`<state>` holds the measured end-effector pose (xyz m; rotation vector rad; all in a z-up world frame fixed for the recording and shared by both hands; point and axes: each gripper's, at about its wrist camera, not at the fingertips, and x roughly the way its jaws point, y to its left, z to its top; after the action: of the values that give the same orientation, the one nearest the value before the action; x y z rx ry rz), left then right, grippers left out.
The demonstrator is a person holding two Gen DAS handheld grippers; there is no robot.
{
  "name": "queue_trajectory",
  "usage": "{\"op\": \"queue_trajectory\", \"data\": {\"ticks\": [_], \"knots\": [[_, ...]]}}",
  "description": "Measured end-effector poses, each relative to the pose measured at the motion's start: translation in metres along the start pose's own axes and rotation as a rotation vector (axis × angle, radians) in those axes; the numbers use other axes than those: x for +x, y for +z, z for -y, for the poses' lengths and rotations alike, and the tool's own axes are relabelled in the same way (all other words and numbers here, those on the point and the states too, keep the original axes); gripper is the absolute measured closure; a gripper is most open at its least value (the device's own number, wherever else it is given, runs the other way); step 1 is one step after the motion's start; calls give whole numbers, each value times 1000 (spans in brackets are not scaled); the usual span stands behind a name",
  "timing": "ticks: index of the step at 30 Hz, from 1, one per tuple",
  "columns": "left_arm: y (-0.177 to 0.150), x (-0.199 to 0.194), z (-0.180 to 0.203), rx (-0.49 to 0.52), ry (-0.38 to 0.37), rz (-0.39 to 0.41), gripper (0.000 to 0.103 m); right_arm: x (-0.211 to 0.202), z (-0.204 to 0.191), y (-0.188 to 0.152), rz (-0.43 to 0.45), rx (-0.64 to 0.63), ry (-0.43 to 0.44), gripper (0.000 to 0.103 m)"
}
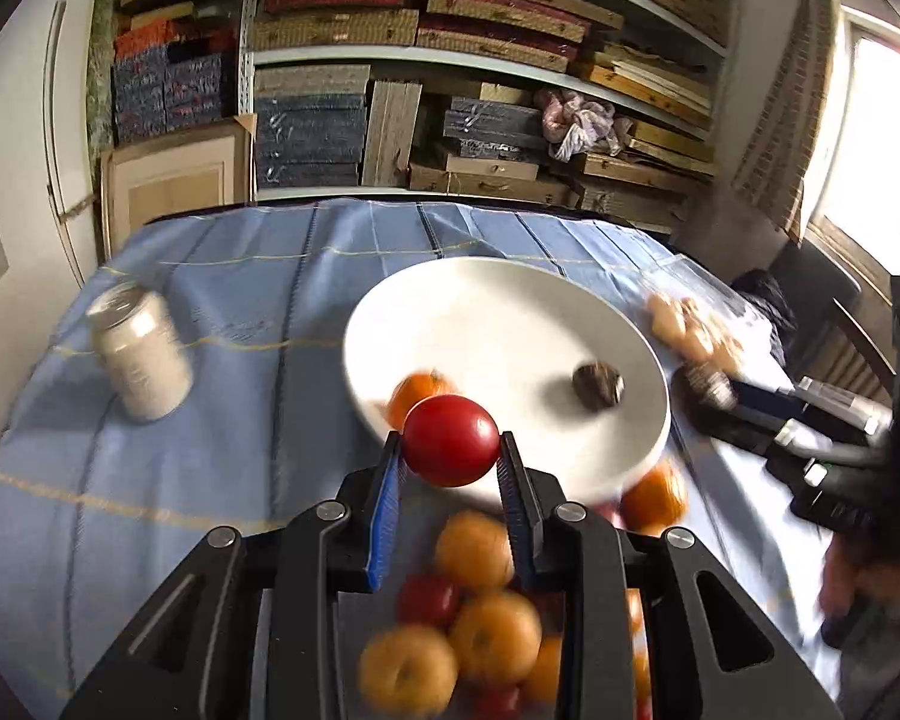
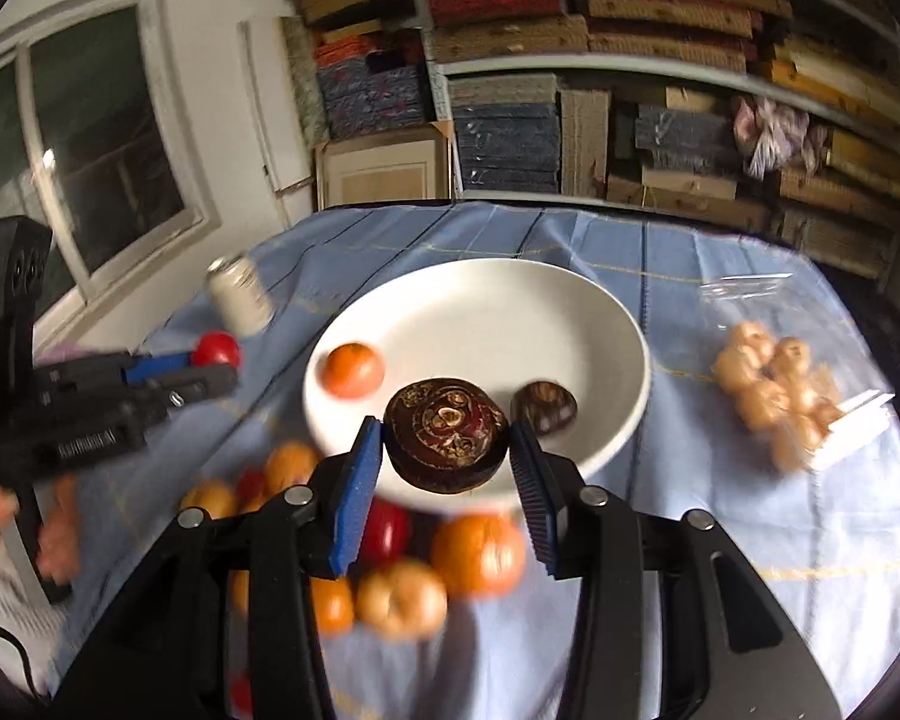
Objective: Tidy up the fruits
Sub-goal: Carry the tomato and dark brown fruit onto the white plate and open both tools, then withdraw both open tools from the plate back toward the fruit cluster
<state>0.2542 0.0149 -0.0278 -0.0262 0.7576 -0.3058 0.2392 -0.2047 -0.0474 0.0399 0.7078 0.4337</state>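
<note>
- the red fruit (image 1: 451, 447), smooth and round, sits clamped between the blue pads of the left hand-held gripper (image 1: 450, 450), held above the near rim of the white plate (image 1: 510, 300); in the right wrist view the same fruit shows at about 9 o'clock from the plate.
- the dark brown round fruit (image 2: 445, 441) sits between the fingers of the right hand-held gripper (image 2: 447, 450), over the plate's near edge at 6 o'clock; the pads look slightly apart from its sides, so i cannot tell whether it is gripped or just let go.
- already on the plate: one orange fruit (image 2: 353, 368) at roughly 8 o'clock and a smaller dark fruit (image 2: 544, 407) at about 4 o'clock.
- the loose pile of oranges and red fruits (image 2: 402, 570) lies on the blue-clothed table (image 2: 720, 540) just below the plate's near rim, so most of the sorting looks not yet done.
- further out, a white jar (image 1: 141, 354) stands at 9 o'clock of the plate, and a clear bag of pale round fruits (image 2: 774, 396) lies at 3 o'clock.
- risks, as i judge them: the smooth red fruit could slip or roll off the shallow rim if released too near the edge; both grippers heading for the same near rim could collide; a dropped fruit could knock those already on the plate.
</note>
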Motion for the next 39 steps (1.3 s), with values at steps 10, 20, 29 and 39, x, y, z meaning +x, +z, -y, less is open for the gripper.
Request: {"op": "queue_trajectory", "data": {"ticks": [10,20,29,39], "knots": [[44,82,-30,-99,6,-77,72,49,-1,-7,-87,-46,-12,60],[37,100,-38,-83,6,-115,61,66,0,-14,-118,-28,-18,59],[48,58,-33,-95,-12,-23,41,14,-6,7,20,-31,2,52],[-29,-38,-16,92,111,-4,27,-112,-44,-16,251,-122,70,13]]}}
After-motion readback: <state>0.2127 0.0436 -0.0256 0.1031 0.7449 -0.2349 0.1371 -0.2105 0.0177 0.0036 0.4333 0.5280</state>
